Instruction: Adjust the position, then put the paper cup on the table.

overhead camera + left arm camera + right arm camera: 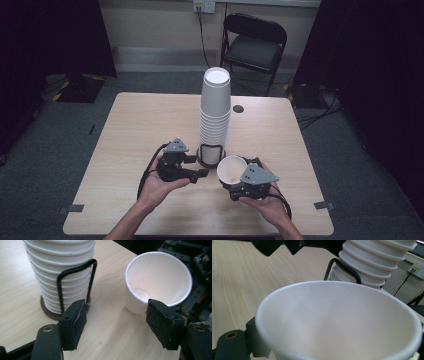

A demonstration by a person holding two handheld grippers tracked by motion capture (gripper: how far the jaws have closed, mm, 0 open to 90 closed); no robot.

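- The left gripper (202,172) rests low over the wooden table (135,125), held in the person's left hand (159,186), just left of the cup stack's base.
- Its jaws stand spread wide with nothing between the pads; in the left gripper view one black pad (75,322) sits near the holder and the other beside the loose cup's rim.
- The stack of white paper cups (215,112) stands upside down and upright in the middle of the table, in a black wire holder (75,280) on a round dark base.
- The single white paper cup (231,168) sits just right of the stack's base, mouth tilted up toward the person, apart from the stack.
- The right gripper (239,186), in the right hand (270,202), holds this cup: its jaws pinch the cup's wall, and the cup's open mouth (342,322) looms large in the right gripper view.
- A folding chair (255,42) stands beyond the table's far edge.
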